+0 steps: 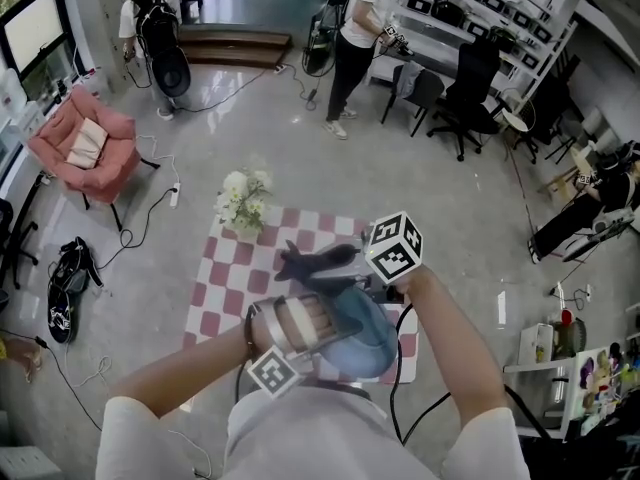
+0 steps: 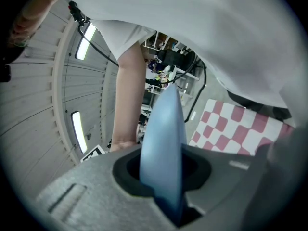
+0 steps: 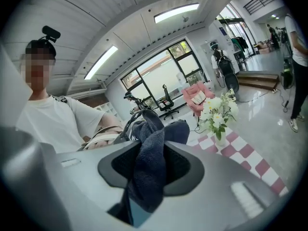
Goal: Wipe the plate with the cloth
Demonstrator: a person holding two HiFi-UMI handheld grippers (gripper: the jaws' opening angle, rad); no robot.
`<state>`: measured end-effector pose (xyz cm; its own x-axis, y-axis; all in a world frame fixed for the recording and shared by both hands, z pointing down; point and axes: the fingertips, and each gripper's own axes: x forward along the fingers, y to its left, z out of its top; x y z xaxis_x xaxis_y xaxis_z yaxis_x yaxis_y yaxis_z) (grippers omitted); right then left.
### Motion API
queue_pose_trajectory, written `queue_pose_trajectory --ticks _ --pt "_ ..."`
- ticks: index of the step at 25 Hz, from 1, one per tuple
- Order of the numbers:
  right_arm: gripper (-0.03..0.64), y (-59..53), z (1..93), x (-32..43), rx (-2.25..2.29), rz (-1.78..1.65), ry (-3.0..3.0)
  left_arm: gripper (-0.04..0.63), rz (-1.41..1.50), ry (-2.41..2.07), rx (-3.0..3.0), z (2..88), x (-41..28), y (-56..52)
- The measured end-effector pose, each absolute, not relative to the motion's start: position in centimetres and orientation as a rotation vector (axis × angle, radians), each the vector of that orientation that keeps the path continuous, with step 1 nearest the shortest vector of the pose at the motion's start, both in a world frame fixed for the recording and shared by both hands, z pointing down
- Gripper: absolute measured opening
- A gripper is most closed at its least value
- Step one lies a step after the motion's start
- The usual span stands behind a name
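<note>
Wiping looks under way: the left claw (image 2: 162, 186) clamps the blue plate (image 2: 163, 129) above the checkered bench (image 1: 225, 288), the right claw (image 3: 147, 177) pinches the dark cloth (image 3: 149, 158) at eleven o'clock of it, so next the cloth should sweep across its face.

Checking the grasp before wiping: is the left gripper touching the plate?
Touching. In the left gripper view, the left gripper has its jaws shut on the rim of the blue plate.
</note>
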<state>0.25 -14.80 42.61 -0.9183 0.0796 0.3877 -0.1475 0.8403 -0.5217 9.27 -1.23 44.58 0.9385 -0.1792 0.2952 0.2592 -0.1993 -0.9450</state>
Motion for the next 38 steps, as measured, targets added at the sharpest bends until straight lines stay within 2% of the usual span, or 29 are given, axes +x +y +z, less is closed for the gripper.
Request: queue_pose_trajectory --ticks 18,38 --pt "0.132 -17.2 48.0 5.6 0.367 1.094 -2.591 0.075 -0.396 -0.007 -1.770 44.7 4.6 -3.2" --pt "0.132 -15.0 47.6 10.8 0.719 1.207 -2.742 0.075 -0.433 0.176 -1.972 44.1 0.5 -9.9"
